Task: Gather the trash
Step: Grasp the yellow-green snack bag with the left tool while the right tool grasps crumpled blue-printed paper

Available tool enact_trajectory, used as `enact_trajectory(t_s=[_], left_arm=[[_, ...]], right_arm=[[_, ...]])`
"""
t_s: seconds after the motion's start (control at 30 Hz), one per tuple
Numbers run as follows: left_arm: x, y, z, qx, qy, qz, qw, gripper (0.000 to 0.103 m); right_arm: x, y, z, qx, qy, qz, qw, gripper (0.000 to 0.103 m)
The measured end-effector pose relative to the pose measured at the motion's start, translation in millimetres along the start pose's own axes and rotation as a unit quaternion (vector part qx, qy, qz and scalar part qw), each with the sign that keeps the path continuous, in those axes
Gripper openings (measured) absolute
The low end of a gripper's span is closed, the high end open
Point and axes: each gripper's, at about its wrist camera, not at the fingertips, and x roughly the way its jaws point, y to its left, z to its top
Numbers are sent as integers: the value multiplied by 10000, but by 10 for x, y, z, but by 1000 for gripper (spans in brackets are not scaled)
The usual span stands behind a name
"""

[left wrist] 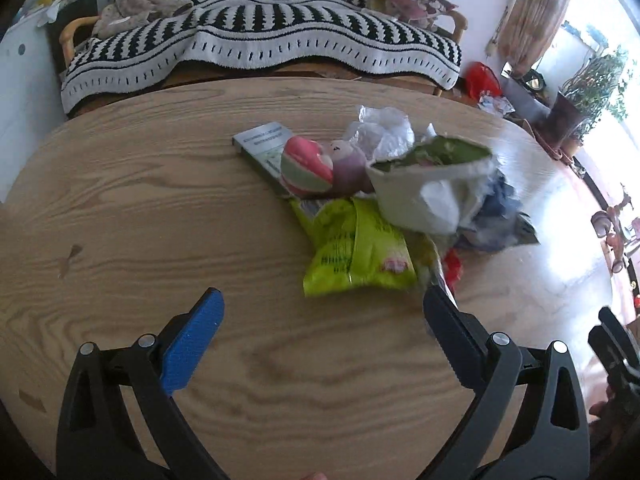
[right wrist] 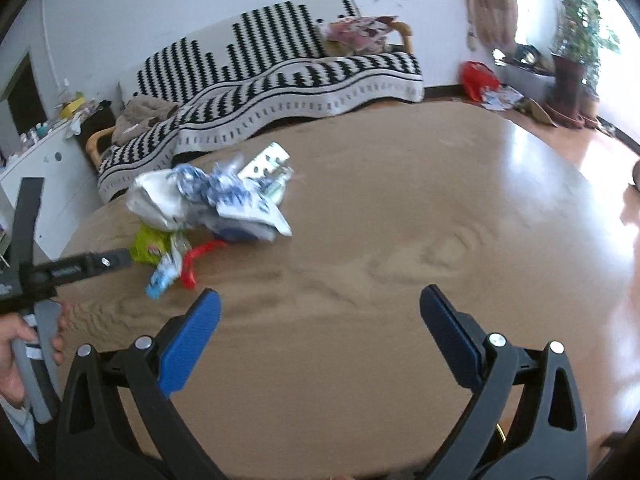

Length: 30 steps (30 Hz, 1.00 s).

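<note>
Both the left tongs (left wrist: 322, 312) and right tongs (right wrist: 320, 308) hover released, empty, facing the trash pile (left wrist: 384, 196) near the worktop's (left wrist: 160, 200) far edge, ready to gather it.

- From my left wrist view, I see dark print lines on the flat box (left wrist: 267, 145) above centre frame, too blurred to read
- I see print and a pink emblem on the lime-green packet (left wrist: 357, 254) at centre frame; no letter resolves
- From my right wrist view, I see white lettering on the black bar of the left gripper (right wrist: 64, 270) at the left edge, but cannot read it
- I cannot make out a single legible word, number or brand anywhere
</note>
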Motion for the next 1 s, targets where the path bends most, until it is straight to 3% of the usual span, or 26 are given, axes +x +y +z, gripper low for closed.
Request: enact_trajectory(t_s=[0.37, 0.6, 0.63, 0.67, 0.7, 0.77, 1.0], left_arm=[[438, -81, 236, 183, 245, -141, 9994, 97], [582, -65, 274, 173, 323, -411, 9985, 96], [584, -25, 264, 89, 303, -589, 9978, 92], [565, -7, 259, 104, 216, -700, 9973, 80], [559, -14, 250, 156, 202, -812, 9964, 62], [538, -15, 237, 196, 143, -943, 9952, 58], [435, 53, 125, 126, 65, -950, 9954, 55]], right_arm=[[705, 457, 629, -717, 54, 311, 9969, 96], [1120, 648, 705, -1049, 475, 470, 9922, 96], [1141, 642, 687, -1022, 519, 504, 9921, 91], [1169, 625, 656, -965, 591, 595, 9918, 73], [1196, 601, 612, -900, 674, 690, 9913, 63], [1206, 561, 547, -837, 674, 761, 9913, 52], [1056, 481, 478, -697, 580, 876, 9920, 43]])
